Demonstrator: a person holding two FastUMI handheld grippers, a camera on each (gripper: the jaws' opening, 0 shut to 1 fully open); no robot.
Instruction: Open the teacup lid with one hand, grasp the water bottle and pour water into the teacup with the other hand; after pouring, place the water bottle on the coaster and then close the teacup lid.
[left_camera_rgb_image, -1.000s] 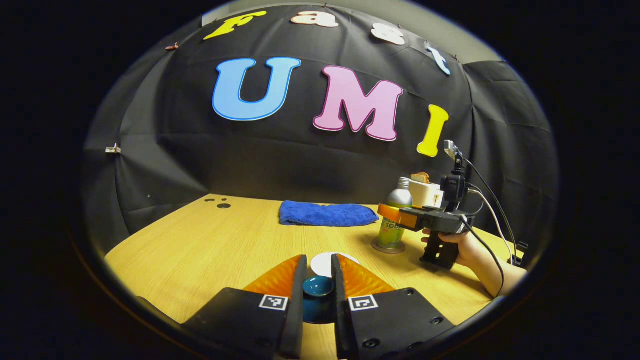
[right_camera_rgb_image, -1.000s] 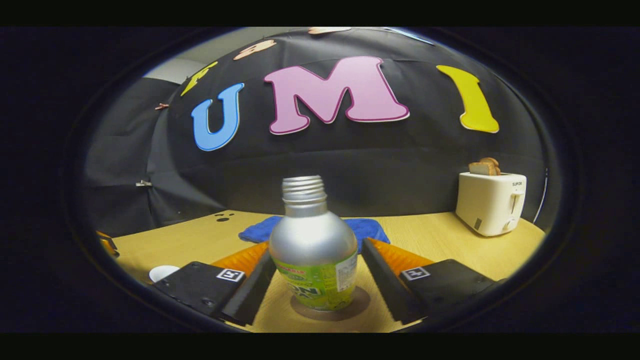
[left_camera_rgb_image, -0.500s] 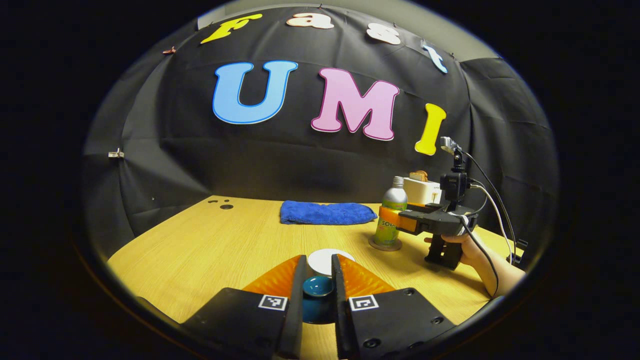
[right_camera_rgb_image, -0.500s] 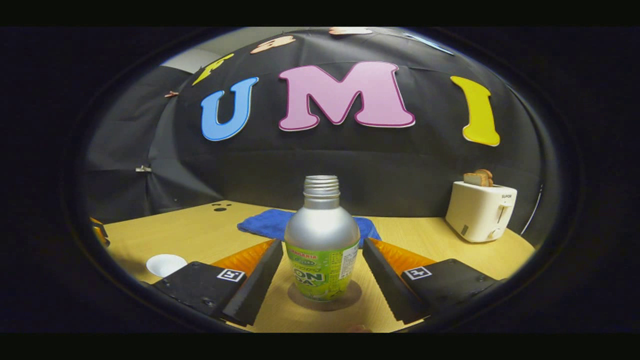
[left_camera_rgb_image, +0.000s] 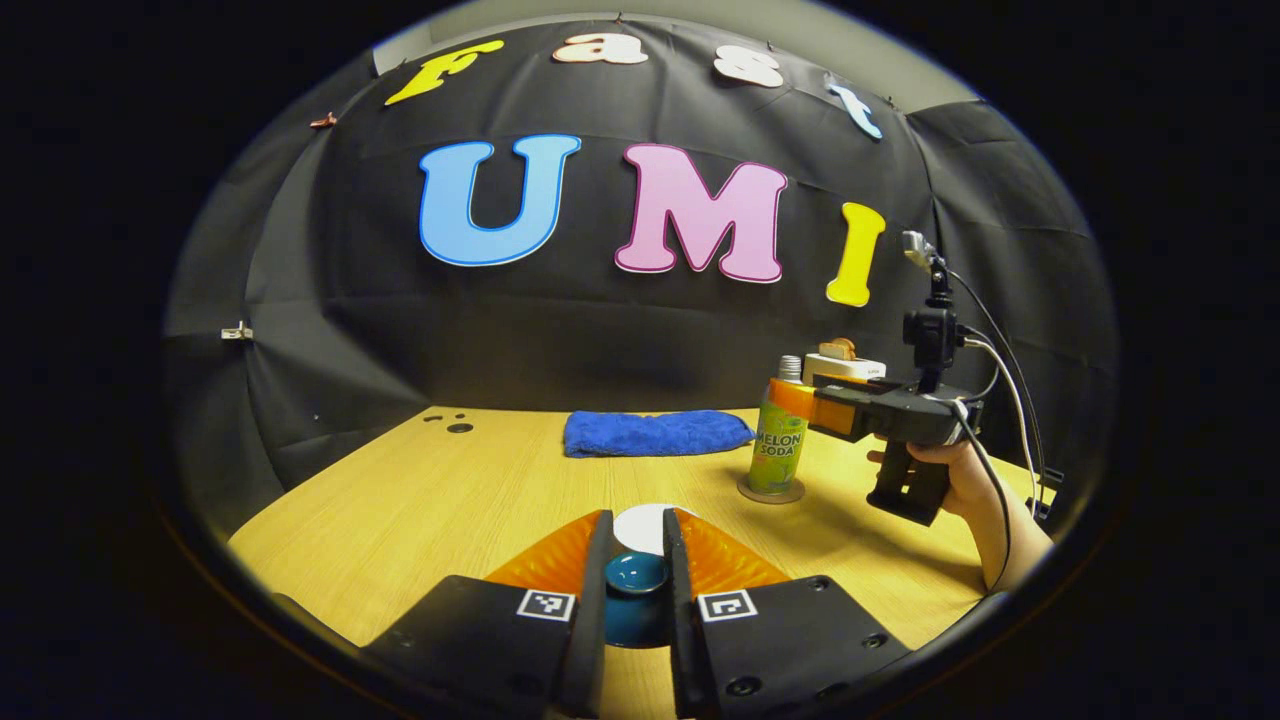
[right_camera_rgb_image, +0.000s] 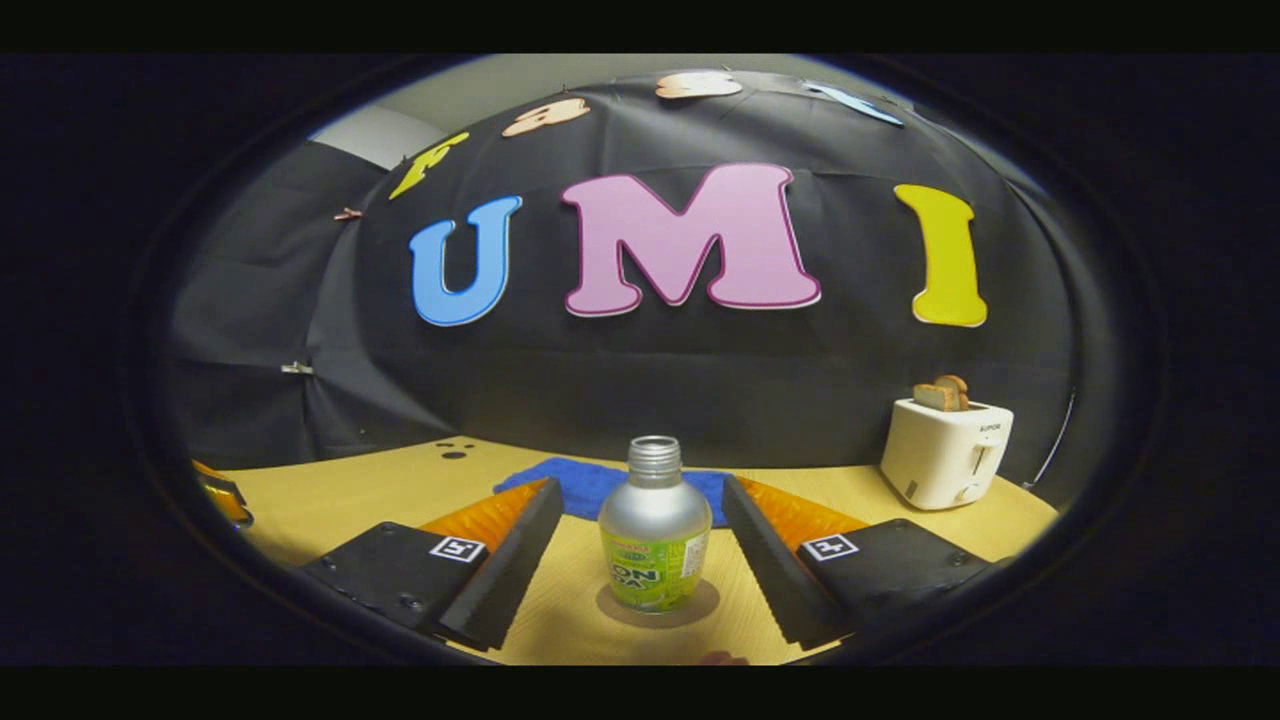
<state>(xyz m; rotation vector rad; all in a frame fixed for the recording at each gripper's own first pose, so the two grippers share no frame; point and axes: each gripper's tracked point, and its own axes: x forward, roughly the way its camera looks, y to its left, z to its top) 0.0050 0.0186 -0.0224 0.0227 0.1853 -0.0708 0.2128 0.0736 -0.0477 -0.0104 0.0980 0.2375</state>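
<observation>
In the left gripper view my left gripper (left_camera_rgb_image: 637, 520) is shut on the dark teal teacup lid (left_camera_rgb_image: 637, 575), its fingers pressing on the knob. Just beyond the fingertips sits the white teacup (left_camera_rgb_image: 640, 522), uncovered. A silver and green water bottle (right_camera_rgb_image: 655, 540), uncapped, stands upright on a round brown coaster (right_camera_rgb_image: 662, 608). My right gripper (right_camera_rgb_image: 642, 488) is open, one finger on each side of the bottle and clear of it. From the left gripper view, the right gripper (left_camera_rgb_image: 800, 400) hangs beside the bottle (left_camera_rgb_image: 779, 440), held by a hand (left_camera_rgb_image: 955, 478).
A folded blue towel (left_camera_rgb_image: 655, 433) lies at the back of the wooden table (left_camera_rgb_image: 430, 500). A white toaster (right_camera_rgb_image: 945, 455) with bread in it stands at the back right. Cables trail from the right gripper.
My right gripper has drawn back and risen away from the bottle, which stays upright on the coaster. My left gripper has kept hold of the lid near the cup.
</observation>
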